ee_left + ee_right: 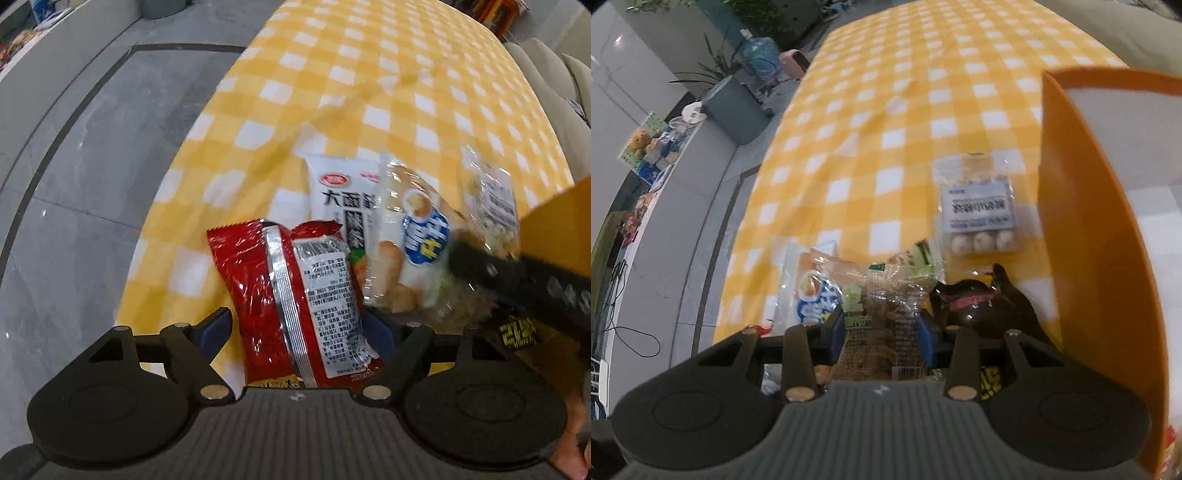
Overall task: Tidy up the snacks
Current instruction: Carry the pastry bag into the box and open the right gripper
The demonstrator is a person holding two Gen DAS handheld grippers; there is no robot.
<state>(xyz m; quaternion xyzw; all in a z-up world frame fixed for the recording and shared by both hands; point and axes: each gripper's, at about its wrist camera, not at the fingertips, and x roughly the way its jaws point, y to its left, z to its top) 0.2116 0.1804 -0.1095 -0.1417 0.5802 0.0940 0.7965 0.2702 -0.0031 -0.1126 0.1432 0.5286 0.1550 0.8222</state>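
A yellow and white checked tablecloth (886,122) covers the table. Beside it lies a grey tiled floor (74,184). Further back stand a blue water bottle (757,55), a pink object (794,62) and green plants in a grey-green pot (735,110).

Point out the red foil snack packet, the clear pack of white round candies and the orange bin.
Red foil snack packet (295,295), left wrist view, on its white printed back label.
Clear pack of white round candies (979,206), right wrist view, on its label.
Orange bin (1089,240), right wrist view, on its side wall.
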